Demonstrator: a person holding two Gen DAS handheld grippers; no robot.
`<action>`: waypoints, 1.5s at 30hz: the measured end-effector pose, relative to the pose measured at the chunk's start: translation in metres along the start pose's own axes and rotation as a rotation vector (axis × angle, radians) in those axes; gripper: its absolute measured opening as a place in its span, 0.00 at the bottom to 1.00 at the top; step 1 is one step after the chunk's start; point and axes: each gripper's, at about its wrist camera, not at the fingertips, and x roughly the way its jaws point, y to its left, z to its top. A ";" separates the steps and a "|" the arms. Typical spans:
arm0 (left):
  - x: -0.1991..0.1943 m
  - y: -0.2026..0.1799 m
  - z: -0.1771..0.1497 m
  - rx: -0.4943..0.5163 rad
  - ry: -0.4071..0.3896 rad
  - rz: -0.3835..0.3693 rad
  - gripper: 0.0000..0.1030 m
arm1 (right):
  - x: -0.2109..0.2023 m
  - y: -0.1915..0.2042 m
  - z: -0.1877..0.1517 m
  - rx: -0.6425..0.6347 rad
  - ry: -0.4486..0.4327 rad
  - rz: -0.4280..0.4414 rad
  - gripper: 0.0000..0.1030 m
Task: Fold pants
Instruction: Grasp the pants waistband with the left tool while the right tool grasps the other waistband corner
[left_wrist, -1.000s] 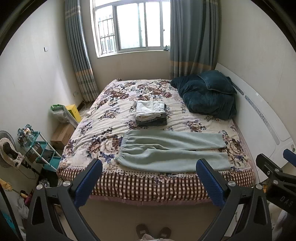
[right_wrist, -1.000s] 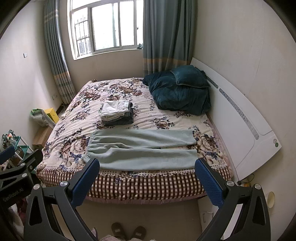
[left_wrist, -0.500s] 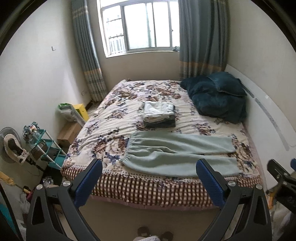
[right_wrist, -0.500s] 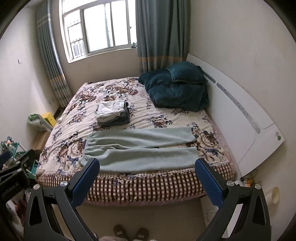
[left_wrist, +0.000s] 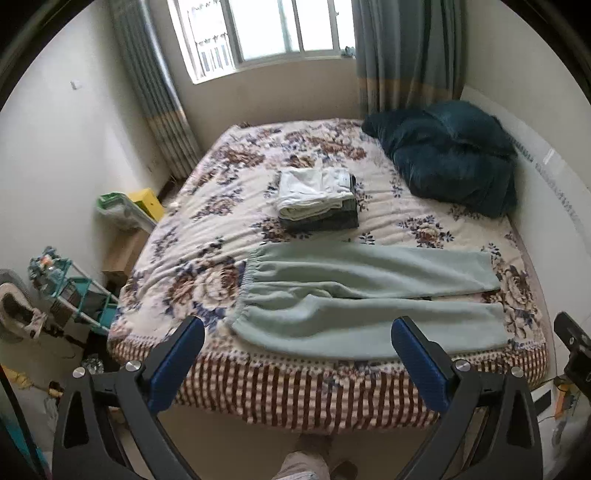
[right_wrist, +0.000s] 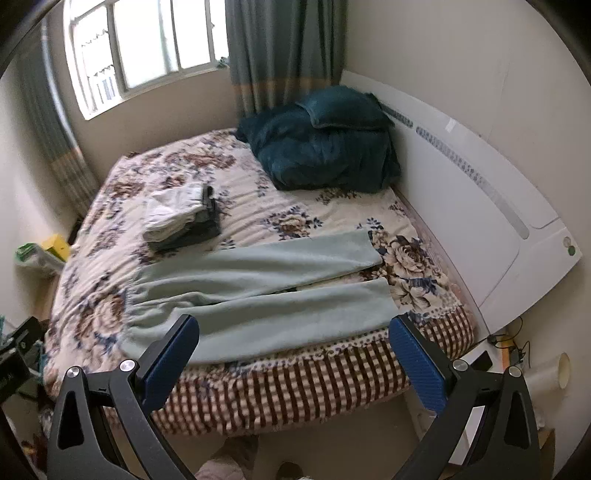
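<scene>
Pale green pants (left_wrist: 365, 295) lie spread flat near the front edge of the floral bed (left_wrist: 207, 236), waistband to the left, both legs stretching right. They also show in the right wrist view (right_wrist: 258, 295). My left gripper (left_wrist: 297, 354) is open and empty, held in front of the bed edge, short of the pants. My right gripper (right_wrist: 293, 350) is open and empty too, just before the near leg. The right gripper's body shows at the left wrist view's right edge (left_wrist: 576, 350).
A stack of folded clothes (left_wrist: 317, 199) sits mid-bed behind the pants. A dark teal blanket and pillow (left_wrist: 454, 162) lie by the white headboard (right_wrist: 480, 206) on the right. A teal rack (left_wrist: 74, 295) and boxes stand on the floor at left. Feet show below.
Both grippers have moved closer to the bed and lower; the pants now fill more of each view. The right view has tilted. The jaws stay open.
</scene>
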 end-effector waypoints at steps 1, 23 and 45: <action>0.023 -0.002 0.011 0.007 0.017 0.004 1.00 | 0.025 0.006 0.009 -0.003 0.015 -0.017 1.00; 0.572 -0.143 0.108 0.561 0.405 -0.080 1.00 | 0.665 0.140 0.127 -0.549 0.587 -0.036 1.00; 0.636 -0.169 0.113 0.749 0.668 -0.358 0.17 | 0.845 0.178 0.103 -0.913 0.895 0.223 0.22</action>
